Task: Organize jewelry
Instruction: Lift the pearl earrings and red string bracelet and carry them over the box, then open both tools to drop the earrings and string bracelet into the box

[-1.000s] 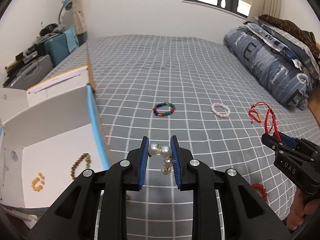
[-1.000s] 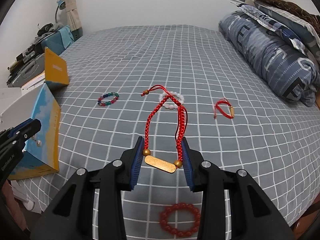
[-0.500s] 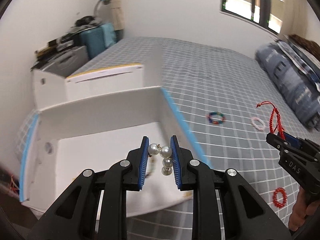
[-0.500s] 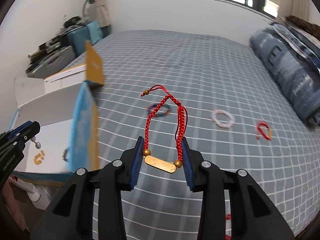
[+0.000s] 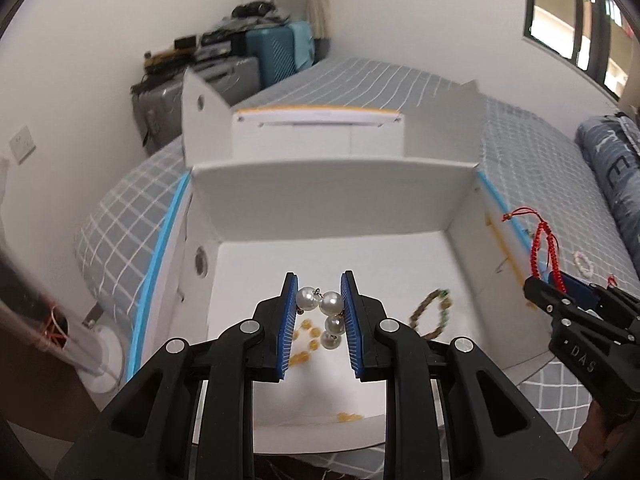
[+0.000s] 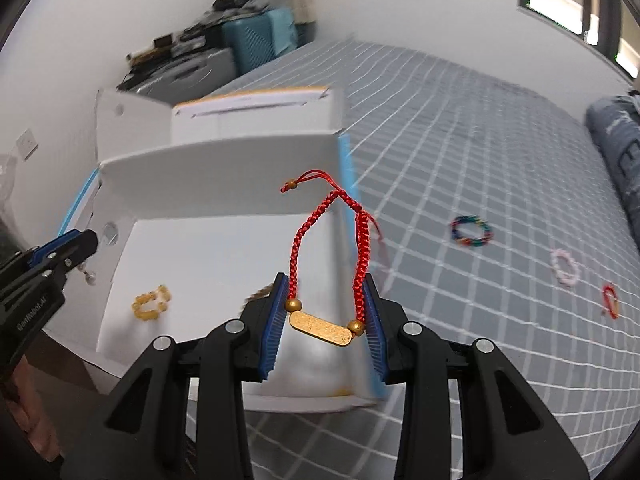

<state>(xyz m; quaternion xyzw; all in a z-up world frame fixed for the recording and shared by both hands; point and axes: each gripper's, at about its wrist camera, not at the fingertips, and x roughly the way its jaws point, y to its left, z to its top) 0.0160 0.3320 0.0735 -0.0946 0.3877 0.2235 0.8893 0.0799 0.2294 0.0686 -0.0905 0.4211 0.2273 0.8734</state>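
My left gripper [image 5: 320,300] is shut on a pearl earring [image 5: 328,312] and holds it above the inside of the open white box [image 5: 332,192]. An amber bead bracelet [image 5: 308,340] and a brown-green bead bracelet [image 5: 432,314] lie on the box floor. My right gripper [image 6: 325,312] is shut on a red cord bracelet with a gold bar [image 6: 320,326], held over the box's right wall [image 6: 340,240]. The right gripper also shows in the left wrist view [image 5: 560,300], right of the box.
On the checked grey bedspread [image 6: 460,160] lie a multicolour bead bracelet [image 6: 471,231], a pink-white bracelet [image 6: 565,267] and a small red bracelet [image 6: 611,300]. Suitcases and clutter [image 5: 224,60] stand by the far wall. A folded duvet [image 5: 616,168] lies at the right.
Both grippers have swung left from the bedspread to the box. The left one now holds the earring over the box interior; the right one holds the red bracelet at the box's right wall.
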